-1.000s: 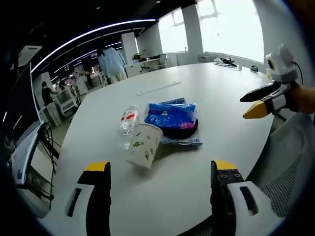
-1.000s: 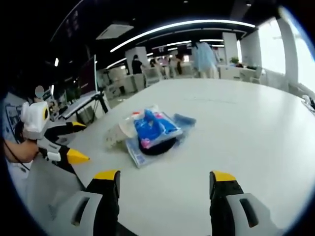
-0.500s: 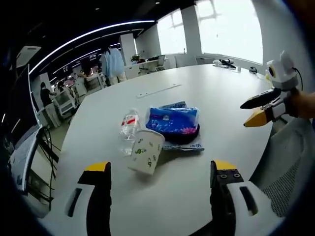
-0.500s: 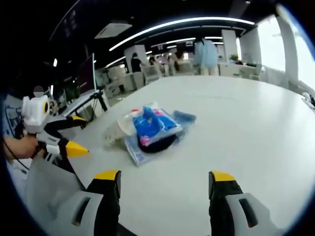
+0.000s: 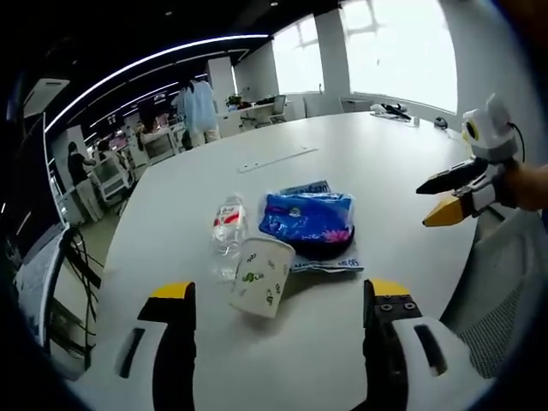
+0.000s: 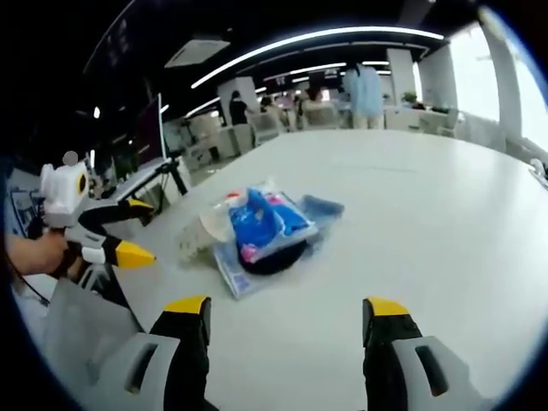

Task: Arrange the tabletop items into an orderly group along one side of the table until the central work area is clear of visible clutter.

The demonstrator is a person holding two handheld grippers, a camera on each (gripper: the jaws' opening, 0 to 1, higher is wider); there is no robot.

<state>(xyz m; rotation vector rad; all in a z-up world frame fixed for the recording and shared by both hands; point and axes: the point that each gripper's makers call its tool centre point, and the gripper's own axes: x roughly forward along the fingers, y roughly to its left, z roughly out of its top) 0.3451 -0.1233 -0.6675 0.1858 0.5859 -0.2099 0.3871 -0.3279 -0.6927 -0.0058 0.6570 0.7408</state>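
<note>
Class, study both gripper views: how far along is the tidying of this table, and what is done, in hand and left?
Done: nothing visibly; the paper cup, water bottle and blue packet lie heaped on the white table, not along a side. In hand: nothing; the left gripper and right gripper are both open, short of the pile. Left: grasp each item and line them along one side.

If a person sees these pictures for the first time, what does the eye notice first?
Most likely the bright blue packet, lying on a dark round object in the middle of the white table. Beside it lie a paper cup on its side and a clear water bottle. Both grippers hover open near the table edge, holding nothing.
</note>
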